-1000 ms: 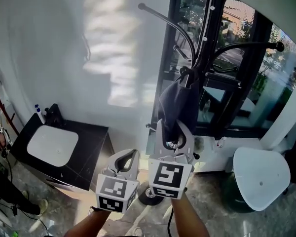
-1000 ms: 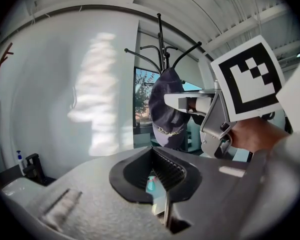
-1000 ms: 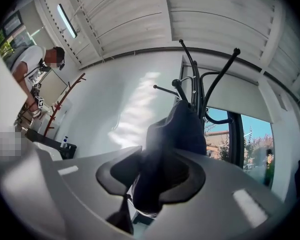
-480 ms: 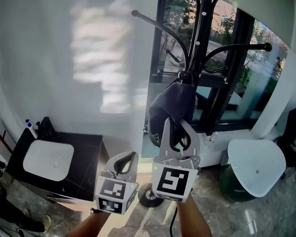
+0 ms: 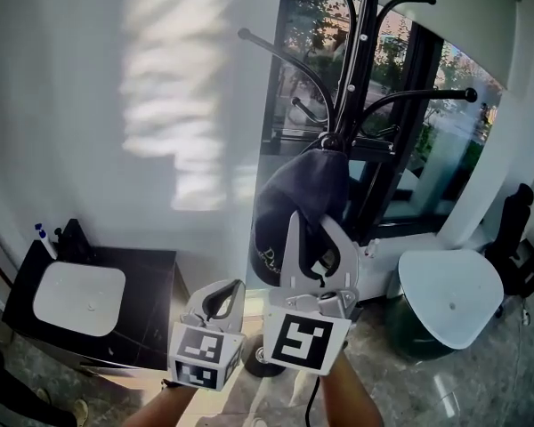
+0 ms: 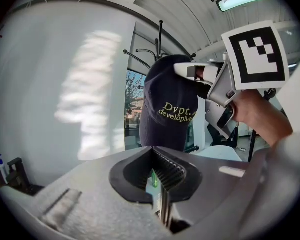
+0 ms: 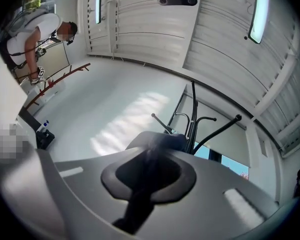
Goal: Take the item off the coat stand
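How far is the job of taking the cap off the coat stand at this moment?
Done: the right gripper has its jaws shut on the lower part of the dark cap. In hand: the cap hangs on the coat stand, not yet lifted off. Remaining: raise it clear of the stand. The left gripper is shut, empty, lower down.

A dark cap point(image 6: 172, 109) carries pale yellow lettering on its front: a larger top line reading "Dvpt." and, beneath it, a smaller line that begins "developM", the rest seemingly curving out of sight. In the head view the same lettering sits low on the cap point(image 5: 294, 207), too small to read.
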Demonstrator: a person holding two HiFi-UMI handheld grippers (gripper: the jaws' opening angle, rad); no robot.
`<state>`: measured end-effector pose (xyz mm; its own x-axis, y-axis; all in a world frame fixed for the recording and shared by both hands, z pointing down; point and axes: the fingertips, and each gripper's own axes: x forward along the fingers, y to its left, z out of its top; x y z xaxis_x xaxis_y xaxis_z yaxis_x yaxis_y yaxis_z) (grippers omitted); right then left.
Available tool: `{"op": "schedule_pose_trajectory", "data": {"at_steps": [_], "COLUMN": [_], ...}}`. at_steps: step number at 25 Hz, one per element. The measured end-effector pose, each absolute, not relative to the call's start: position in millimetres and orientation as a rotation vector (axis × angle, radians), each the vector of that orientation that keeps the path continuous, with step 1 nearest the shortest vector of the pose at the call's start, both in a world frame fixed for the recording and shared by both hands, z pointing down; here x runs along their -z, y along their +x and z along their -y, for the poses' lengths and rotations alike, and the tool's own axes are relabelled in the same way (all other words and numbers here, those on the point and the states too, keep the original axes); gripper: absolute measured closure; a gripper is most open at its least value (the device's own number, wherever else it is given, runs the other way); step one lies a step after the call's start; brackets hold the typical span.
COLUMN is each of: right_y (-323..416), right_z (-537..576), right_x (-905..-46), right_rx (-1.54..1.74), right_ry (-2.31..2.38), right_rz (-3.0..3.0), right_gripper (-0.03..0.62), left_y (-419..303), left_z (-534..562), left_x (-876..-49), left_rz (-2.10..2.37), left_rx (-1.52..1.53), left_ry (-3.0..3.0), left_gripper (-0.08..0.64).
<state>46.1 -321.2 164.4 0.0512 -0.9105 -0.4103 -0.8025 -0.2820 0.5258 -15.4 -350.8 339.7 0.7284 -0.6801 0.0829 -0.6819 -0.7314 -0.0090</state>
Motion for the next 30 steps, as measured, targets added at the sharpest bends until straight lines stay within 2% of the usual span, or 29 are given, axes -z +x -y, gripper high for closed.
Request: {"op": "schedule_pose_trajectory", "data": {"at_steps": [17, 30], "right_y": [-2.0, -17.4], "right_z": [297.5, 317.5], "right_x": [-163.3, -251.0], "right_rx": [1.118, 0.754], "right_ry": [2.087, 1.996], "right_rz": [1.883, 2.142], "right_gripper": [0.563, 0.563], "left_y": [-53.7, -84.7], "left_z": [360.3, 366.3], "left_x": [-336.7, -336.5], "left_rz": [1.252, 1.393], "left_rx": [-0.103, -0.097], "left_ry": [2.847, 2.776], "left_gripper": [0.564, 0.563]}}
